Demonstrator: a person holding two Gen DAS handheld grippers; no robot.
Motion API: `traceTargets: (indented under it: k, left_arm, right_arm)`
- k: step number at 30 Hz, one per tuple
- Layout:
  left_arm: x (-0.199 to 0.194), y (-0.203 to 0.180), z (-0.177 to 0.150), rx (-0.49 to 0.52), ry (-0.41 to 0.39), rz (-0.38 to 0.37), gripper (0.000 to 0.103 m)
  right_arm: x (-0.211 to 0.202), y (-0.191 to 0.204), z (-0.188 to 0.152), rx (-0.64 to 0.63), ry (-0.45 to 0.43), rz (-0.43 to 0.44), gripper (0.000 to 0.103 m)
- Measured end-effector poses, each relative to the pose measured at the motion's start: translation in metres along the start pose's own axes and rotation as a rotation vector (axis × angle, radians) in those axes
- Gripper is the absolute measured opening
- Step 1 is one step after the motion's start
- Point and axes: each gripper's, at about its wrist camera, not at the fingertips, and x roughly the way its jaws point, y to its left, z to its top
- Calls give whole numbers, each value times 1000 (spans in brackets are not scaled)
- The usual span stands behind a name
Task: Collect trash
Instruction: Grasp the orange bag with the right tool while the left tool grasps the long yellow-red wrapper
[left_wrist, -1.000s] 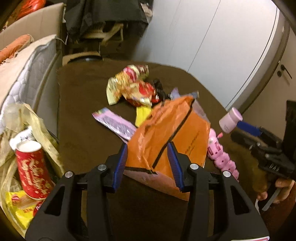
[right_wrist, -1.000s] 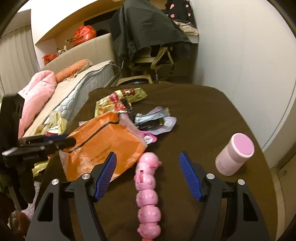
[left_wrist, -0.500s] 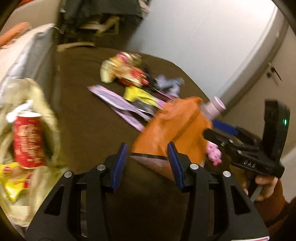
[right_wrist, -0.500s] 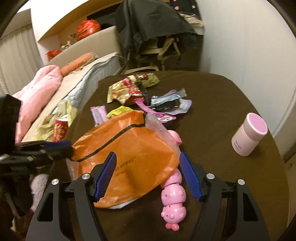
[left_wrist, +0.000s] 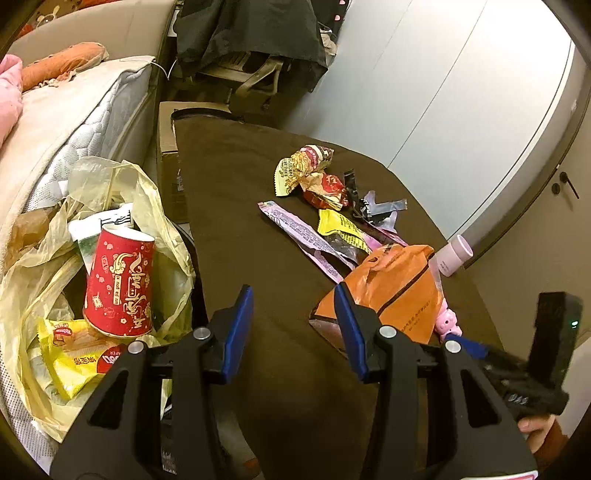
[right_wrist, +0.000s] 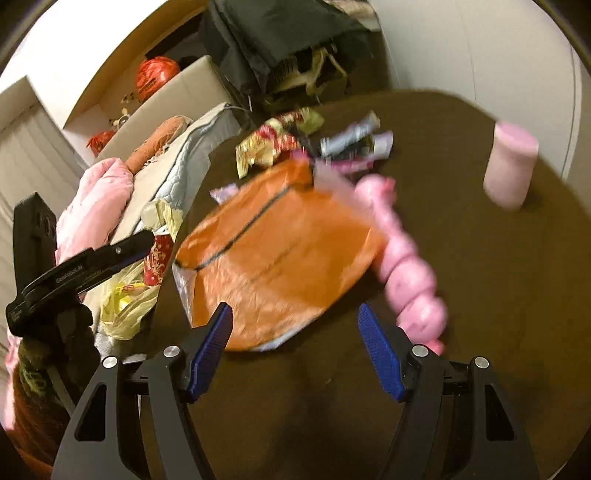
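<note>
An orange plastic bag (left_wrist: 395, 291) lies crumpled on the brown table (left_wrist: 258, 229); it also shows in the right wrist view (right_wrist: 280, 254). My left gripper (left_wrist: 295, 332) is open and empty, with the bag just right of its right finger. My right gripper (right_wrist: 295, 347) is open and empty, just in front of the bag's near edge. Several wrappers (left_wrist: 317, 177) lie farther back. A yellowish trash bag (left_wrist: 110, 266) left of the table holds a red paper cup (left_wrist: 120, 282) and a yellow packet.
A pink toy chain of pig shapes (right_wrist: 402, 254) lies right of the orange bag. A pink-lidded bottle (right_wrist: 511, 164) stands at the table's right. A mattress (left_wrist: 74, 122) lies left, and a chair with dark clothes (left_wrist: 251, 40) stands behind the table.
My left gripper opened, let go of the orange bag and swung left toward the trash bag. The bag dropped on the table. My right gripper moved closer to the bag.
</note>
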Motion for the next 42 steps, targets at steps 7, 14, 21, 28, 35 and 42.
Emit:
traceTargets:
  k: [7, 14, 21, 28, 35, 42]
  left_arm:
    - [-15, 14, -9, 6, -11, 23, 42]
    - [-23, 35, -20, -38, -7, 63, 42]
    - [-9, 26, -11, -38, -7, 41, 42]
    - [22, -4, 22, 58, -46, -30, 44]
    - [86, -37, 97, 212, -38, 35, 45]
    - [167, -44, 140, 271, 89, 162, 43]
  right_arm:
    - [34, 6, 19, 14, -42, -54, 66]
    - [41, 3, 43, -20, -55, 24, 15]
    - [-15, -3, 63, -95, -175, 12, 5]
    - [-78, -25, 85, -159, -302, -121, 5]
    - [-104, -48, 101, -205, -297, -186, 5]
    - [-83, -70, 100, -220, -224, -186, 5]
